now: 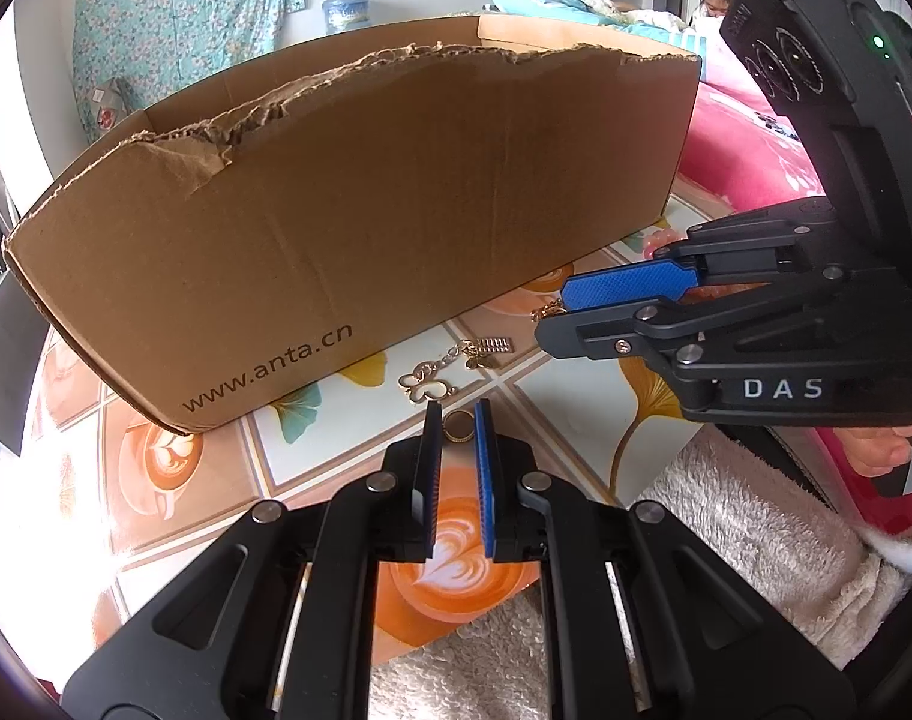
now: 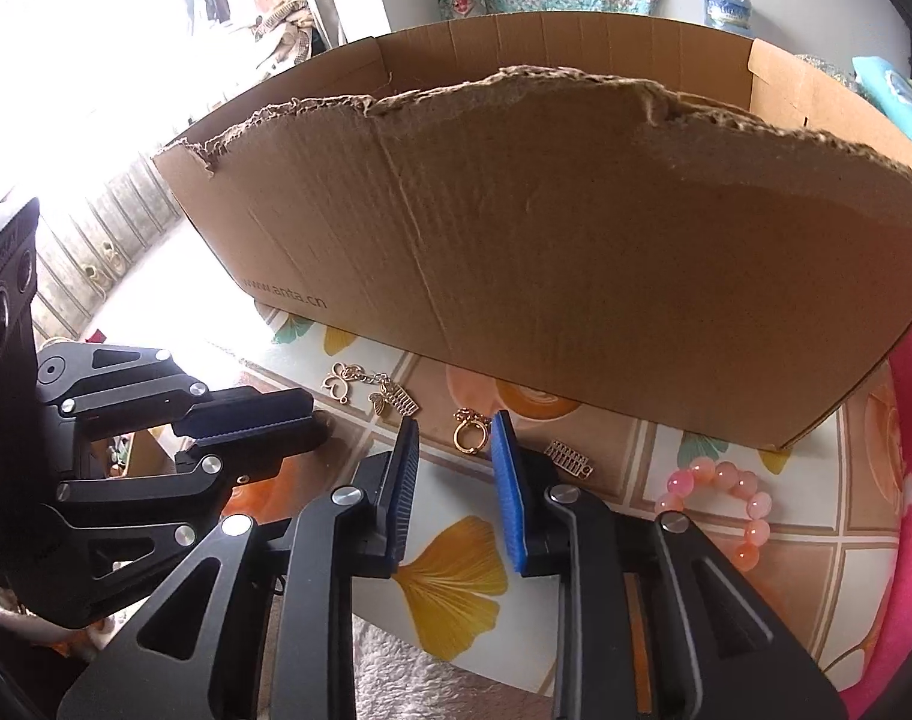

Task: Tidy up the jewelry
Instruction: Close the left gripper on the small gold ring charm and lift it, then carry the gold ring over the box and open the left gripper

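Note:
A small gold ring [image 1: 458,425] lies on the patterned table between the tips of my open left gripper [image 1: 457,420], untouched as far as I can tell. A gold butterfly chain charm [image 1: 426,383] lies just beyond it, also in the right wrist view [image 2: 360,387]. My right gripper [image 2: 454,429] is open with another gold ring [image 2: 470,433] between its tips; it shows at the right of the left wrist view [image 1: 561,315]. A small gold abacus charm [image 2: 570,461] and a pink bead bracelet [image 2: 720,501] lie to the right.
A large torn cardboard box [image 1: 366,210] stands close behind the jewelry and fills the far side in both views [image 2: 576,252]. A beige towel [image 1: 726,540] lies at the near table edge. A pink blanket [image 1: 750,144] is at the right.

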`<state>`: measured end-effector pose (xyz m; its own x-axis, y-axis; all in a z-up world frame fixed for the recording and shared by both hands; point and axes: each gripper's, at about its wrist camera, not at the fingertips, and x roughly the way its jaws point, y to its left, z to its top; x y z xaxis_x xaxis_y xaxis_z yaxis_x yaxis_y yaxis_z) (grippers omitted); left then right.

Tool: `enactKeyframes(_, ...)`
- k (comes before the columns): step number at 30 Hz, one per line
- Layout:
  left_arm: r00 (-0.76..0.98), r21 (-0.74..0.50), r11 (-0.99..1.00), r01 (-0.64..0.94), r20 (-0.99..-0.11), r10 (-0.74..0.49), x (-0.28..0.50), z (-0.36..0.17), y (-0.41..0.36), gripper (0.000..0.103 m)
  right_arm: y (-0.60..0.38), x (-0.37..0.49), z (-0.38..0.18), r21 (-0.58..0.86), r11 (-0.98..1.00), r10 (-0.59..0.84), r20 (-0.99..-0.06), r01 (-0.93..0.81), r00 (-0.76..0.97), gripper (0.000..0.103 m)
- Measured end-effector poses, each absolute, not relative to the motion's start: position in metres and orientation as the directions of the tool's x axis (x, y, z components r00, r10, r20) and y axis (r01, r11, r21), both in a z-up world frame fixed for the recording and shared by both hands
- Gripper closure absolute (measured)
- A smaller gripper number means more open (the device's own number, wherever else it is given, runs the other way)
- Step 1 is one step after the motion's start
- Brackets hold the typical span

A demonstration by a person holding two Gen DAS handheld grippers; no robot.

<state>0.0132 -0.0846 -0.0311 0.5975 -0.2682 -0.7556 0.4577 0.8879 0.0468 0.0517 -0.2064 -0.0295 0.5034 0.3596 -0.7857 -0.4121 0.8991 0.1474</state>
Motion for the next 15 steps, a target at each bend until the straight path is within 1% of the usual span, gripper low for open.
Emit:
enactKeyframes(2, 0.598, 0.045, 0.888, 0.458, -0.754, -0.271, 0.013, -0.031, -0.084, 0.093, -0.202, 0.051, -0.029, 0.108, 0.903, 0.33, -0.792, -0.415, 0.513, 0.087)
enactKeyframes(5, 0.6, 0.045, 0.887, 0.459, -0.752, -0.272, 0.012, -0.031, -0.084, 0.093, -0.197, 0.052, -0.028, 0.064, 0.906, 0.296, -0.801, -0.417, 0.521, 0.092)
enactKeyframes(15, 0.602, 0.033, 0.885, 0.464, -0.745, -0.287, 0.011, -0.03, -0.079, 0.093, -0.204, 0.042, -0.018, 0.103, 0.907, 0.325, -0.789, -0.409, 0.522, 0.092)
